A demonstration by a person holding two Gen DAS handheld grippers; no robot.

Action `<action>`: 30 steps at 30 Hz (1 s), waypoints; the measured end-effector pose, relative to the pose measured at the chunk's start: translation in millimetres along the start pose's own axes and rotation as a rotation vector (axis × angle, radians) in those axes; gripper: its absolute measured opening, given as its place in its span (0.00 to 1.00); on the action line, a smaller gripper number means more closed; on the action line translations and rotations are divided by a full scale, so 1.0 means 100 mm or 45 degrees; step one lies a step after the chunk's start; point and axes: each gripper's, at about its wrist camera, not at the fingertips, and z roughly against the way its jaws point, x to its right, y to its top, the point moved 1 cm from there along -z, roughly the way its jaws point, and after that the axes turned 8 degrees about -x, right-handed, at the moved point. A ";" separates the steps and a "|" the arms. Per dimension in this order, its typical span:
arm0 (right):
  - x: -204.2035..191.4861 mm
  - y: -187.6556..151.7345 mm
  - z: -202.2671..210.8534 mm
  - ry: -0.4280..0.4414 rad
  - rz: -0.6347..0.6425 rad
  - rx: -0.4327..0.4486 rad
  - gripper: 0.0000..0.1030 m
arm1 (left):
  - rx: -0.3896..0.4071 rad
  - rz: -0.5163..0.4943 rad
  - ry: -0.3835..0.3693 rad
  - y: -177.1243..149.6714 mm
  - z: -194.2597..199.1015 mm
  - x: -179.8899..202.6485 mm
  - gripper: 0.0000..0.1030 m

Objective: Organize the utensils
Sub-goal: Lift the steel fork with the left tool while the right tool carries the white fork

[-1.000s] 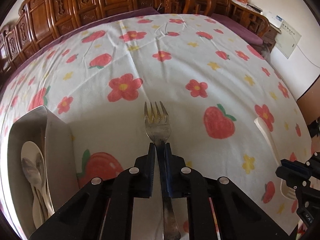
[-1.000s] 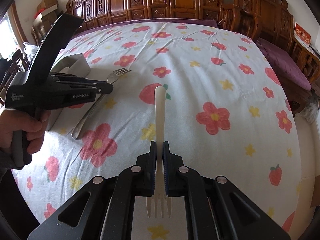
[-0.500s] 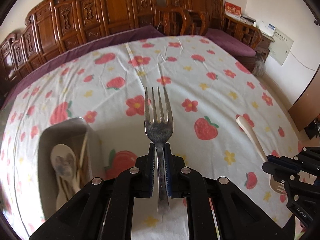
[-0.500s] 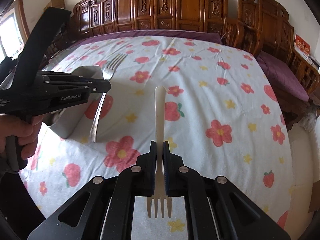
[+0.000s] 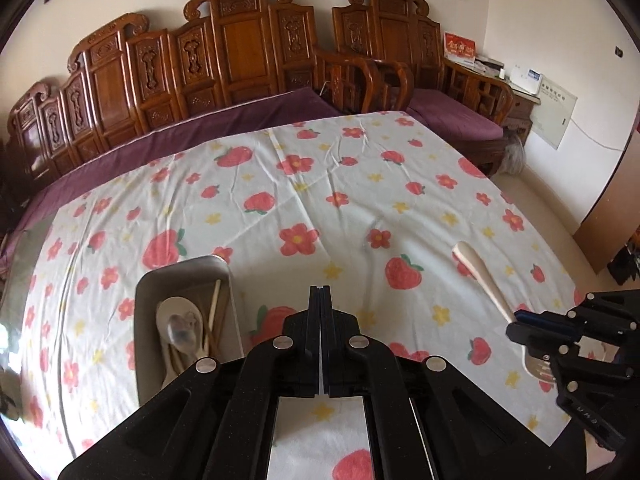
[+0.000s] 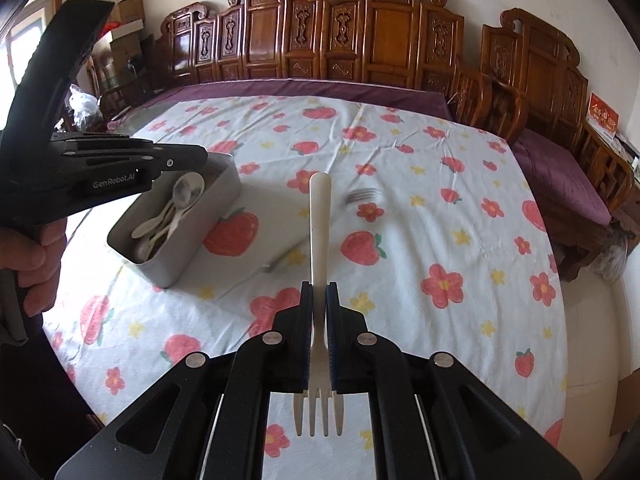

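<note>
My left gripper [image 5: 321,292] hangs above the table beside the metal tray [image 5: 144,292]; its jaws are closing and meet with nothing between them. In the right wrist view the metal fork [image 6: 362,196] is a blurred streak over the cloth, right of the tray [image 6: 224,184] and free of the left gripper [image 6: 192,158]. My right gripper [image 6: 319,292] is shut on a white plastic fork [image 6: 320,216], handle pointing forward, tines toward the camera. The left wrist view shows that right gripper [image 5: 520,330] and the white fork [image 5: 476,268] at the right.
The tray holds white spoons [image 5: 176,320] and chopsticks [image 5: 214,304]. A flowered cloth [image 5: 360,176] covers the table. Carved wooden benches [image 5: 240,48] with purple cushions line the far side. A hand [image 6: 36,264] grips the left gripper's handle.
Both grippers rose from the table. The metal fork left the left gripper's jaws, which then met, and it now shows blurred over the cloth. The right gripper kept the white fork.
</note>
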 end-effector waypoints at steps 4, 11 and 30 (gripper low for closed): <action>0.10 -0.06 0.00 -0.010 -0.019 -0.006 0.08 | -0.042 0.002 -0.015 0.03 -0.16 0.01 0.00; 0.66 -0.24 -0.16 -0.053 -0.113 -0.056 0.08 | -0.134 -0.049 -0.101 0.27 -0.83 0.33 0.22; 1.10 -0.46 -0.46 -0.015 -0.207 -0.104 0.08 | -0.291 -0.197 -0.078 0.35 -1.67 0.92 0.06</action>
